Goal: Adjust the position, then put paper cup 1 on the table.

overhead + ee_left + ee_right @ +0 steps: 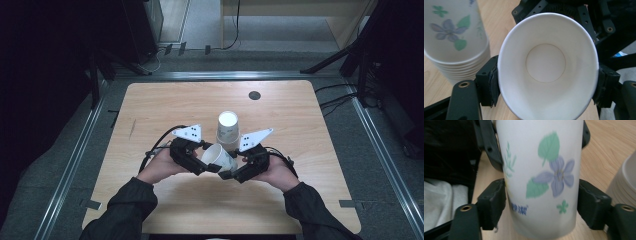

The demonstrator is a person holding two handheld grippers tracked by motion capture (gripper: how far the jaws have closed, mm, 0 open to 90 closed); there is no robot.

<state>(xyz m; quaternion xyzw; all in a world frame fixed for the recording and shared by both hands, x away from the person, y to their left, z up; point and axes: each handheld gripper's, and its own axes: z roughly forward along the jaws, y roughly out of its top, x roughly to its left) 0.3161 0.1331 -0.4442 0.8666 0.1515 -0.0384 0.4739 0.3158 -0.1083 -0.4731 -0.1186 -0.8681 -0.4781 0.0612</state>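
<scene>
Both tools, left (212, 169) and right (226, 172), pinch 1 paper cup (218, 156); its base hides behind the right tool.

Paper cup (547, 72), smooth and matt white inside, a faint seam ringing its base; outside it carries printed violet flowers and green leaves. The stack of cups (456, 42) beside it looks like the same thin printed paper. The desk (165, 102) is pale wood-grain laminate with a soft sheen. Each hand-held gripper (227, 167) is matt black plastic, brass-coloured inserts showing, and worn, rough-edged rubbery pads (493, 85).
</scene>
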